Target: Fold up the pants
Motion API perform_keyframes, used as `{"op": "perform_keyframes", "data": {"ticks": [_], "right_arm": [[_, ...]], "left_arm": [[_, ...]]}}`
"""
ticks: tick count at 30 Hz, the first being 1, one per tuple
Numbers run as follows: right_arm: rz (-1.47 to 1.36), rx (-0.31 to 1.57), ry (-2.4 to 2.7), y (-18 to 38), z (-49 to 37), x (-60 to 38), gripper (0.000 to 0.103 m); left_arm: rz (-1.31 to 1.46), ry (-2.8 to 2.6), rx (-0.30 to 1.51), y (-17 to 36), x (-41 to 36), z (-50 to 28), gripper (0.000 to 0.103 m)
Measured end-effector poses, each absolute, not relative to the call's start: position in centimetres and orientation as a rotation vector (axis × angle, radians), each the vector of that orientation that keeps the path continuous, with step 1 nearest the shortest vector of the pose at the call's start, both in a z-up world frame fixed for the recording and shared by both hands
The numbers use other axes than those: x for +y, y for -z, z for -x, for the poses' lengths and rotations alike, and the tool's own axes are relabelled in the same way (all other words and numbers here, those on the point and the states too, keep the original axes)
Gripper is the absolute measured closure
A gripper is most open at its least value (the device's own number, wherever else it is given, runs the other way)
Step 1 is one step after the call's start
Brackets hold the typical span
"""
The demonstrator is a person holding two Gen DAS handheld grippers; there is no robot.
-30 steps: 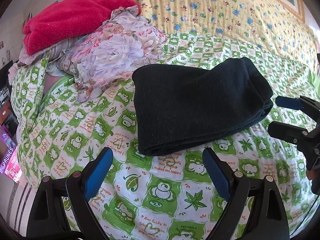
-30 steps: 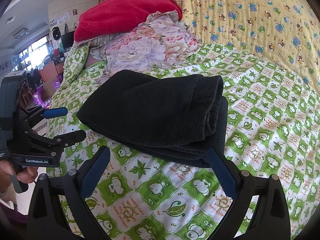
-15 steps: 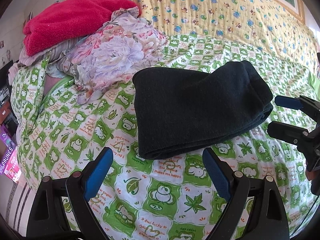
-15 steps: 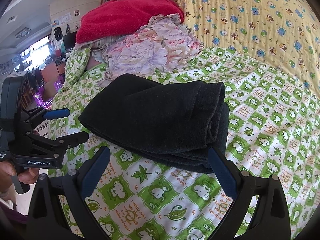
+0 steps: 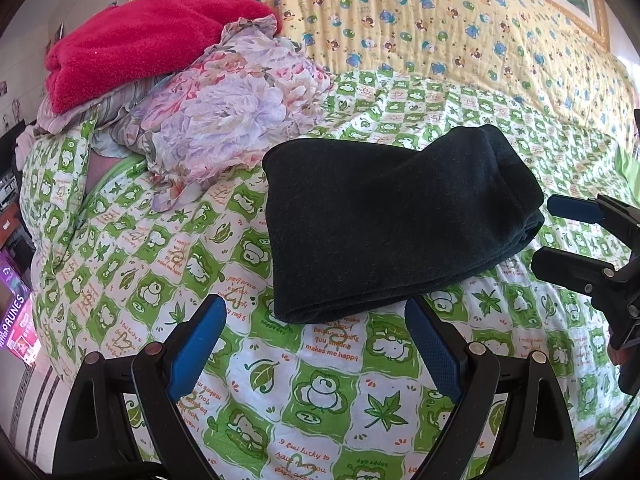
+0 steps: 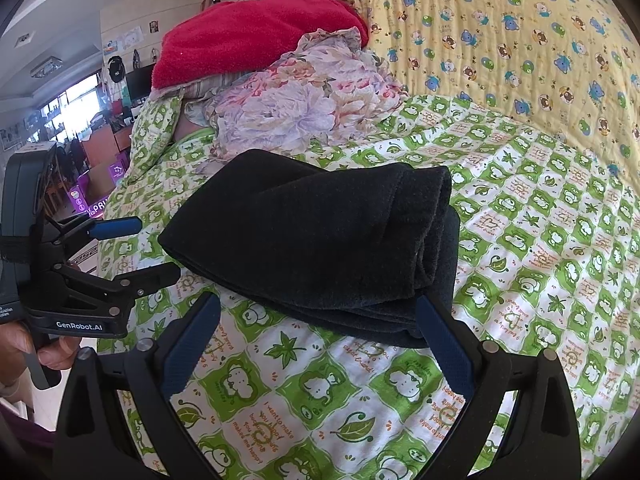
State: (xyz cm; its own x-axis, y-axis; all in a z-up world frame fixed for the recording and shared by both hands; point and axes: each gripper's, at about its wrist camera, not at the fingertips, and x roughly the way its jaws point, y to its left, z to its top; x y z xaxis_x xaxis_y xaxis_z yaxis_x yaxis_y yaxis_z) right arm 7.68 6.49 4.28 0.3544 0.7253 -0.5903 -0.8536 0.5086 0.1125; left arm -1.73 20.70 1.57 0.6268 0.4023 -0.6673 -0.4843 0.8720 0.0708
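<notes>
Pants (image 5: pixel 392 224), dark napped knit folded thick, lie on quilted sheet (image 5: pixel 320 392); left gripper (image 5: pixel 316 344) and right gripper (image 6: pixel 316 340) gape apart.

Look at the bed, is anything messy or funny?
The black pants lie folded, though the layers at one end don't line up neatly. Behind them, a flowery cloth sits crumpled under a red blanket.

Black pants (image 5: pixel 384 220) folded flat; lying on bed.
</notes>
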Motion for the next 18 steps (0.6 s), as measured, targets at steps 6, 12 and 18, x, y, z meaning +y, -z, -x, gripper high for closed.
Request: {"op": "perform_keyframes", "data": {"ticks": [6, 12, 18], "right_arm": [[0.224, 0.633, -1.031, -4.4, -7.8, 6.4, 0.005], [0.209, 0.625, -1.019, -4.7, -8.0, 6.2, 0.005], [0.178, 0.604, -0.998, -5.3, -8.5, 5.8, 0.005]], "left_arm": [[0.121, -0.509, 0.730, -1.6, 20.7, 1.7, 0.012], [0.120, -0.512, 0.717, -2.0, 20.7, 1.6, 0.012], [0.128, -0.534, 0.664, -3.5, 21.5, 1.1, 0.012]]}}
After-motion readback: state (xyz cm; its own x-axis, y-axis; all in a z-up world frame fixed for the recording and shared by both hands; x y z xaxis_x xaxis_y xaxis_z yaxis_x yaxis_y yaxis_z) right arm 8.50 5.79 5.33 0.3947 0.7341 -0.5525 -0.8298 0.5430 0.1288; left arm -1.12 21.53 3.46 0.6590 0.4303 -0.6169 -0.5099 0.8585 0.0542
